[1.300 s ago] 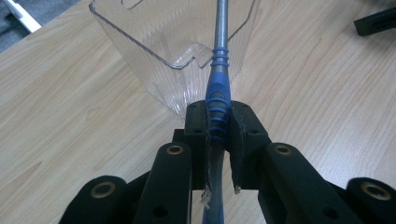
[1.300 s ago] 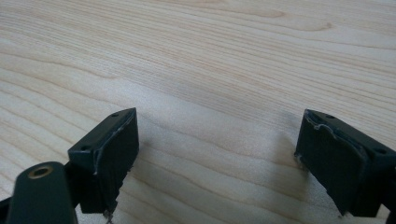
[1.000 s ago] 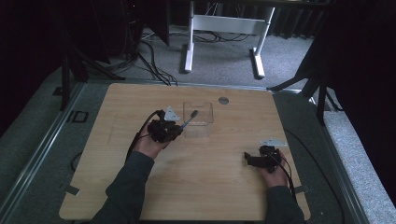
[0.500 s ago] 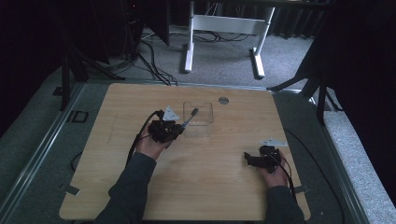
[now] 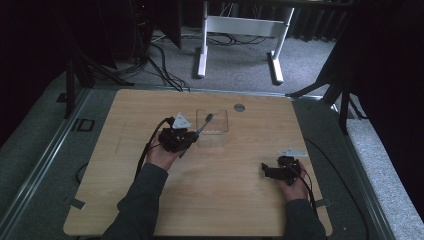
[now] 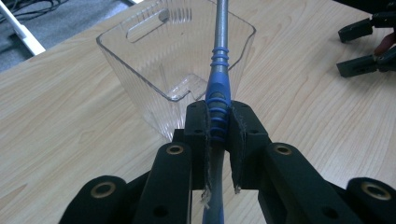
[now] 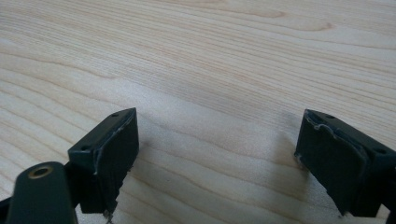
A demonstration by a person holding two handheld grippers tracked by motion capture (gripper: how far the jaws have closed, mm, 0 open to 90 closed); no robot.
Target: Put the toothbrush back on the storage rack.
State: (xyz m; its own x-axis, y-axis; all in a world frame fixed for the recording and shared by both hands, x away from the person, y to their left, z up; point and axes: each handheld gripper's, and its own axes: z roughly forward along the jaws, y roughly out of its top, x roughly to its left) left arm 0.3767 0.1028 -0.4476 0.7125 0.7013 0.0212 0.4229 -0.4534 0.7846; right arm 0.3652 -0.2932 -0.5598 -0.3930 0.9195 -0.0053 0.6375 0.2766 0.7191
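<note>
**Left gripper pinching a blue-handled tool over the clear bin, right gripper resting spread**

In the high view, the left gripper (image 5: pixel 192 141) is sitting a little to the nine o'clock side of the table's middle, and its jaws are pointing toward one o'clock. They are pressing together on the blue-handled tool (image 5: pixel 202 126), whose shaft is slanting up toward one o'clock so that its far end is hanging over the clear plastic bin (image 5: pixel 219 131). The bin is standing on the wooden table (image 5: pixel 125 200) just beside the gripper, on its three o'clock side, toward the twelve o'clock edge of the table.

In the left gripper view, the pads of that left gripper (image 6: pixel 219 130) are clamping the ribbed blue grip of the blue-handled tool (image 6: pixel 218 91), and the grey metal shaft is running straight toward twelve o'clock, crossing above the near rim of the clear plastic bin (image 6: pixel 140 70). The bin is showing ribbed walls and a slot handle in its far wall. Whether the tool's tip is touching the bin is not possible to tell.

The right gripper (image 5: pixel 267 171) is lying near the five o'clock corner of the table, well apart from the bin, with a hand wrapping it from behind. In the right gripper view, the jaws of the right gripper (image 7: pixel 215 154) are standing wide apart with bare wood grain of the table (image 7: pixel 210 56) between them.

A small round grey disc (image 5: pixel 239 107) is sitting in the table near its twelve o'clock edge.
</note>
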